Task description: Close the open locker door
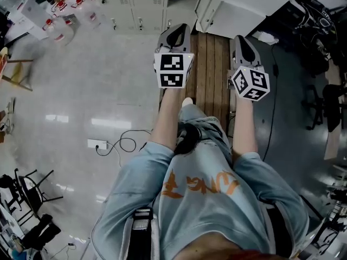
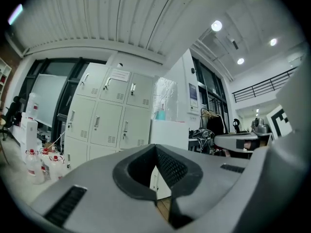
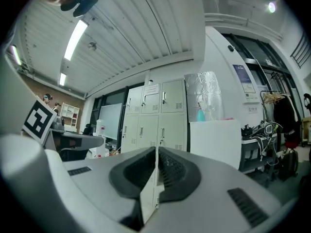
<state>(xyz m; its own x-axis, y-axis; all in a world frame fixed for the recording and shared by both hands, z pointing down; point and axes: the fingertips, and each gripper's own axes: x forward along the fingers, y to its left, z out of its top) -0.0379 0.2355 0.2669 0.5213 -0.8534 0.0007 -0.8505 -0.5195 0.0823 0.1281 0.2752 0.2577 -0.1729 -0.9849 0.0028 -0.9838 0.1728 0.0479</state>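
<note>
Glossy floor (image 1: 81,91), lockers (image 2: 104,113) ahead, left tool (image 2: 155,147) closed, right tool (image 3: 156,152) closed.

Clutter on a workshop floor
A wooden bench (image 1: 209,64) lies on the pale floor (image 1: 81,91). To its left are a power strip (image 1: 97,143) and a looped cable (image 1: 128,142). Plastic bottles (image 1: 58,28) stand well apart.

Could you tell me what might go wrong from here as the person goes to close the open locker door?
1. The power strip and the loose cable beside it lie on the floor at the person's left; a sideways step could snag them.
2. The left gripper and right gripper are both shut, so the open locker door would probably be pushed with narrow tips that might slip off it.
</note>
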